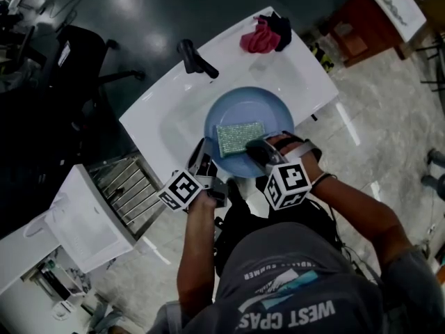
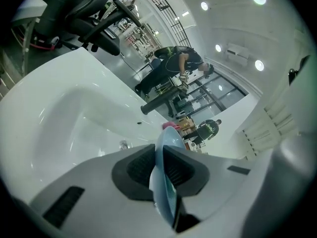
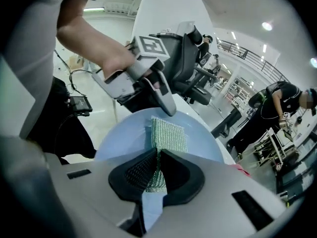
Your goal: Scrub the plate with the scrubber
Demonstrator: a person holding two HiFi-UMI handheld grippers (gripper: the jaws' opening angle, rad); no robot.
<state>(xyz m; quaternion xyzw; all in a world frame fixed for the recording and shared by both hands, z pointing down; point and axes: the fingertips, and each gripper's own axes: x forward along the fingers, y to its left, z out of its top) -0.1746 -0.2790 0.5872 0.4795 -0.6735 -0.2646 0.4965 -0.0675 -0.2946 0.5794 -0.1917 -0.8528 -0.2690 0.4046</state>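
A light blue plate [image 1: 268, 110] rests tilted in the white sink [image 1: 156, 120], with a green scrubber [image 1: 240, 137] lying flat on its face. My left gripper [image 1: 203, 157] is shut on the plate's near left rim; in the left gripper view the plate's edge [image 2: 165, 157] runs upright between the dark pads of the left gripper [image 2: 161, 168]. My right gripper [image 1: 259, 149] is shut on the near end of the scrubber [image 3: 168, 134], which lies against the plate [image 3: 116, 139] between the right gripper [image 3: 157, 170] pads. The left gripper [image 3: 163, 97] shows beyond it.
A black faucet [image 1: 197, 58] stands at the sink's back edge. A red cloth [image 1: 260, 39] and a black cloth [image 1: 282, 26] lie on the far right corner. A metal dish rack [image 1: 128, 186] sits to the left of the sink. People work in the background of both gripper views.
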